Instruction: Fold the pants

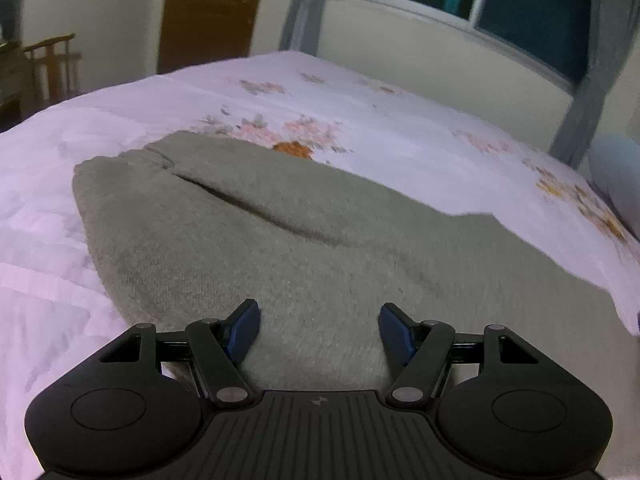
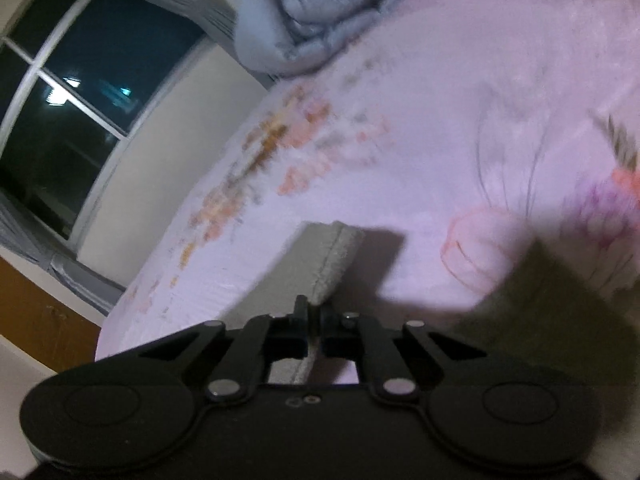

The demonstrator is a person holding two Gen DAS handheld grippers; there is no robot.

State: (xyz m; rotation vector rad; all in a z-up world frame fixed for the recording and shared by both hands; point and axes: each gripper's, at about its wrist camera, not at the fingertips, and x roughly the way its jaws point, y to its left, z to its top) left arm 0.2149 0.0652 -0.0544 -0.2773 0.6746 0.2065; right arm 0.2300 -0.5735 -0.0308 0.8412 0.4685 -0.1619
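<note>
While the pants [image 1: 280, 248] lie spread on the bed [image 1: 400, 152], the left gripper [image 1: 320, 330] hovers low over them with its jaws apart. Its blue pads [image 1: 244, 330] stand on either side of a stretch of grey-green fleece, and no cloth is pinched between them. In the left wrist view the pants fill the middle of the frame, lying flat, with a long dark crease or seam running slantwise across them toward the far left corner. The bed's cover is pale pink with patches of flowers, and one orange flower [image 1: 292, 149] peeks out just beyond the far edge of the pants.

The right gripper [image 2: 314, 322] has its jaws together, clamped on a hemmed edge of the pants [image 2: 332, 264]. That edge runs out from between the black fingers [image 2: 298, 316] as a narrow strip, lifted off the cover, and a dark shadow falls beside it. More dark fabric shows at the lower right of this view, but it is blurred and I cannot tell how it lies.

A crumpled blue blanket [image 2: 304, 12] sits at the far side of the bed, well apart from the pants. Beyond the bed are a cream wall, a dark window [image 1: 520, 12] with grey curtains, a brown door [image 1: 212, 12] and a wooden chair [image 1: 52, 64].
</note>
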